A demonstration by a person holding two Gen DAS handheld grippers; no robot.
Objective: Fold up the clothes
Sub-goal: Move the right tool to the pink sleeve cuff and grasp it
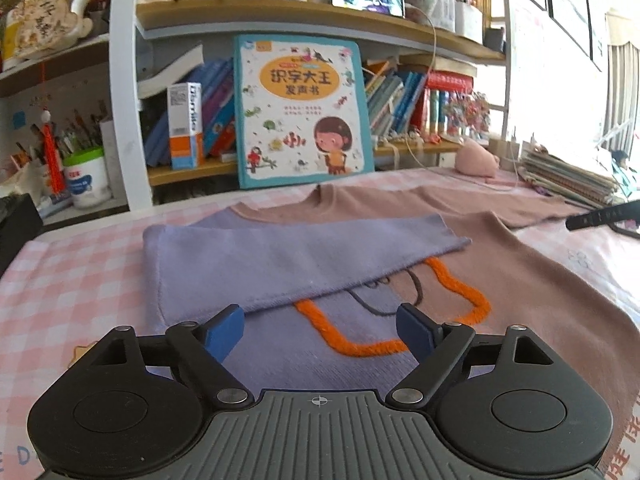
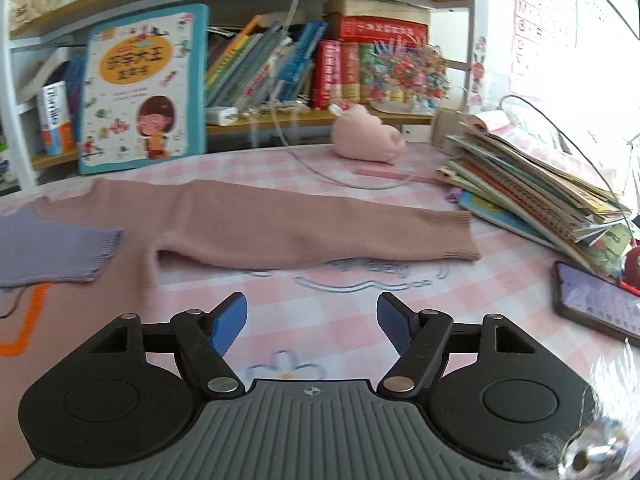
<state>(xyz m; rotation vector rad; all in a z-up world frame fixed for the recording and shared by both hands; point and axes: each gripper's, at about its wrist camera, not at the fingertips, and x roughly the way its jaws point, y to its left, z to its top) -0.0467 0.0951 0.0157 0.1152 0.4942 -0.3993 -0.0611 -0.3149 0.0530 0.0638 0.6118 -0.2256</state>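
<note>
A sweater, half lilac and half dusty pink, lies flat on the pink checked tablecloth. Its lilac sleeve is folded across the chest, over an orange and brown yarn design. My left gripper is open and empty, just above the lilac front near the hem. In the right wrist view the pink sleeve stretches out to the right, its cuff flat on the cloth. The lilac cuff shows at the left. My right gripper is open and empty over bare cloth, in front of the pink sleeve.
A stack of books lies at the right, a phone in front of it. A pink plush toy and a cable lie behind the sleeve. A picture book leans on the bookshelf.
</note>
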